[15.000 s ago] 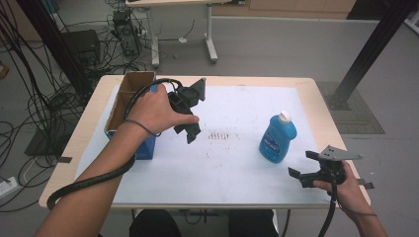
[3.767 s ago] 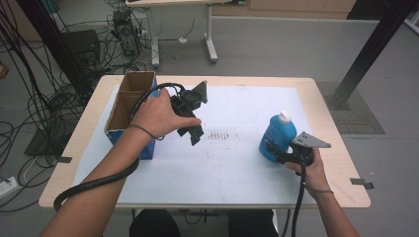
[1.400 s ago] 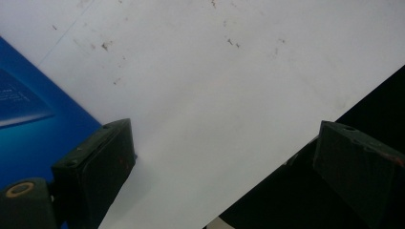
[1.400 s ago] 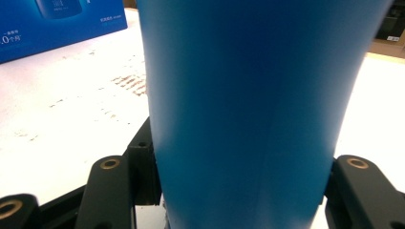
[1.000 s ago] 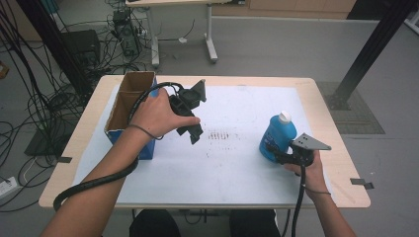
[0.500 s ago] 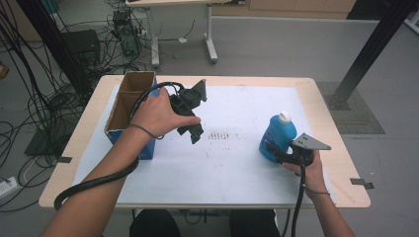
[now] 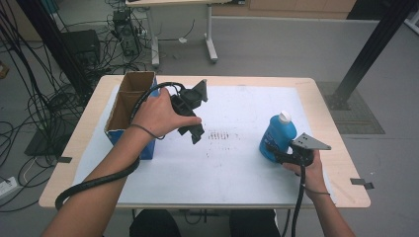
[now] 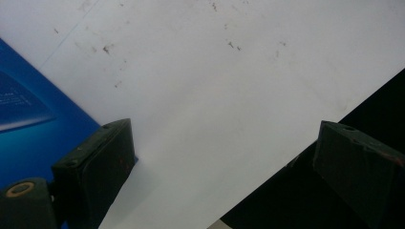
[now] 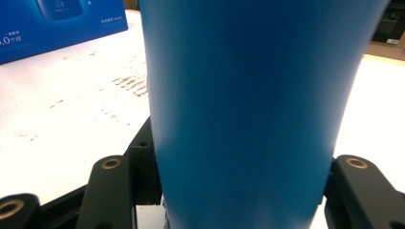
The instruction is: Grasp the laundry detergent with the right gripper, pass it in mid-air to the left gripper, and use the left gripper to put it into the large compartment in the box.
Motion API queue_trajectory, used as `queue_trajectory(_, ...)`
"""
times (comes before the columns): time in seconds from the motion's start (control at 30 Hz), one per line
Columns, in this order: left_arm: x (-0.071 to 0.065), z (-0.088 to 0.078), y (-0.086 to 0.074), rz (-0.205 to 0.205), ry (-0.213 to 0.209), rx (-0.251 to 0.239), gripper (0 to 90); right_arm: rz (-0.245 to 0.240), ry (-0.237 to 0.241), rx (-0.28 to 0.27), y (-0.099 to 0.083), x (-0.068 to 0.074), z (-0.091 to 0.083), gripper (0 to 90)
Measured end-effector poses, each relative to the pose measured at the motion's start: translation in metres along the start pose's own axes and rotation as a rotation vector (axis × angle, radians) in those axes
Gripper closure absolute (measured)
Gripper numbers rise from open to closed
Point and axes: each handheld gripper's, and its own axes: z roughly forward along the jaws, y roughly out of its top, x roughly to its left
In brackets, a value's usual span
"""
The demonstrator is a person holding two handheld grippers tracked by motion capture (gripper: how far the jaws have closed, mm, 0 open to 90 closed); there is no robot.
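A blue bottle (image 7: 277, 136) with a white cap stands upright on the right side of the white table sheet. My right gripper (image 7: 271, 148) comes at it from the near right and is shut on its lower body. In the right gripper view the bottle (image 9: 248, 95) sits between both jaws, pressed on each side. My left gripper (image 7: 196, 134) hovers over the sheet beside the open cardboard box (image 7: 129, 106), tilted down. In the left gripper view its fingers (image 8: 95, 162) stand wide apart and open, with nothing but bare sheet between them.
The box has blue outer walls (image 8: 28, 124) and stands at the table's left; it also shows far off in the right gripper view (image 9: 57, 24). Dark smudges (image 7: 220, 136) mark the sheet's middle. Cables, another table's legs and a black post stand on the floor beyond.
Since the earliest frame my right gripper has moved from the table's right front edge to the bottle and closed on it. Over the last second nothing has moved.
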Motion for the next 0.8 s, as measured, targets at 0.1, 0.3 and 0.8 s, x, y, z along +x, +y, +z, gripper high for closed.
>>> queue_trajectory(0.1,0.000,0.000,0.000,0.000,-0.002,-0.001,7.3,0.000,-0.001,-0.003,-0.001,0.000,0.000,42.1)
queue_trajectory(0.3,0.001,0.001,-0.001,-0.001,-0.004,-0.001,7.3,-0.002,-0.001,0.001,0.000,0.000,0.000,42.4)
queue_trajectory(0.8,-0.003,-0.010,-0.006,0.046,-0.008,-0.034,7.4,-0.004,0.020,0.007,0.006,-0.003,-0.004,42.7)
